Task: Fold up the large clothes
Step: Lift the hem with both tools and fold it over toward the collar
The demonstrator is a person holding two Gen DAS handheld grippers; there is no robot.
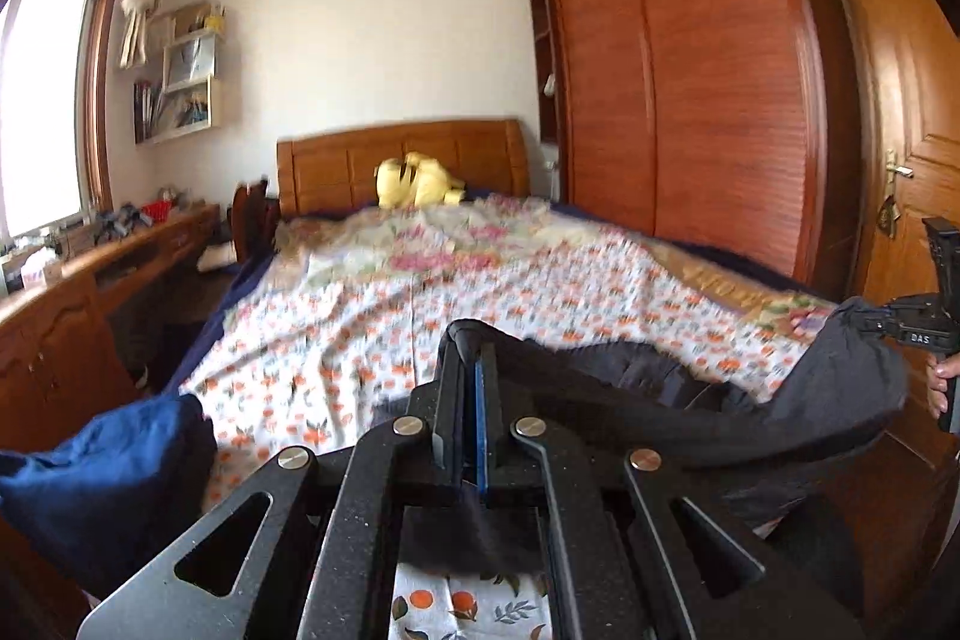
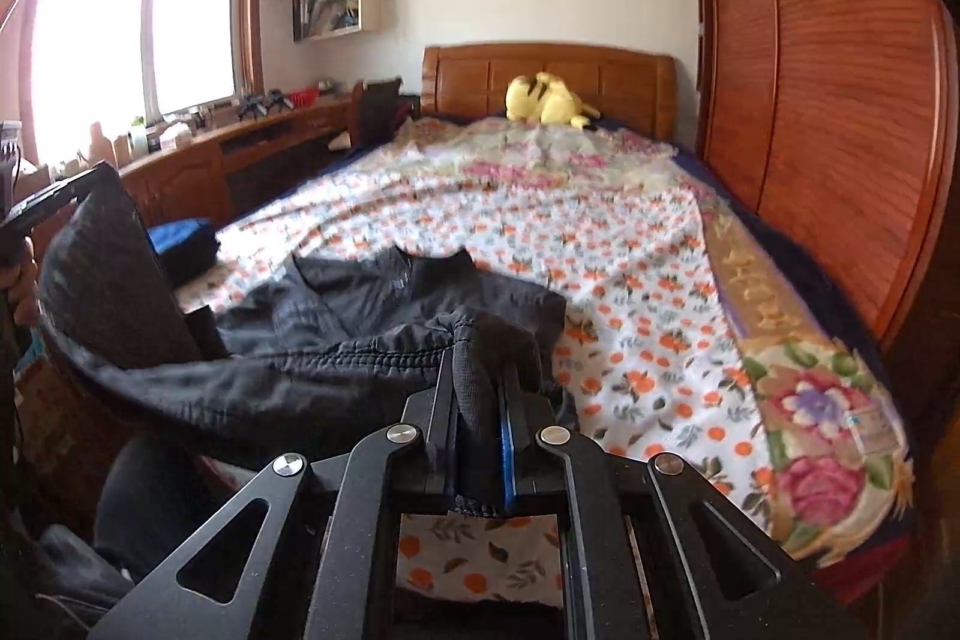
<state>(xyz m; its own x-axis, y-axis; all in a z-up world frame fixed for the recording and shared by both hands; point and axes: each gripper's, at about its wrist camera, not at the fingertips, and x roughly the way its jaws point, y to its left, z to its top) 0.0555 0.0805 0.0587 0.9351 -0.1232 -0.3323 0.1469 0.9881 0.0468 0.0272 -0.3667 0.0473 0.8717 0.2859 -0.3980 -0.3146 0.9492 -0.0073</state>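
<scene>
A large black garment (image 2: 336, 340) is held up over the near end of the bed (image 2: 600, 244), with part of it resting on the orange-flowered sheet. My right gripper (image 2: 477, 376) is shut on one edge of it, and fabric bulges between the fingers. My left gripper (image 1: 471, 358) is shut on the other edge of the black garment (image 1: 780, 400), which sags between the two grippers. The right gripper also shows at the right edge of the left wrist view (image 1: 918, 328). The left gripper shows at the left edge of the right wrist view (image 2: 42, 208), partly hidden by cloth.
A blue cloth (image 1: 102, 466) lies at the bed's near left corner. A yellow plush toy (image 2: 549, 100) sits by the wooden headboard. A wardrobe (image 2: 840, 100) runs along the right side, a long wooden desk (image 2: 240, 148) along the left under the window. A door (image 1: 900, 100) stands at the right.
</scene>
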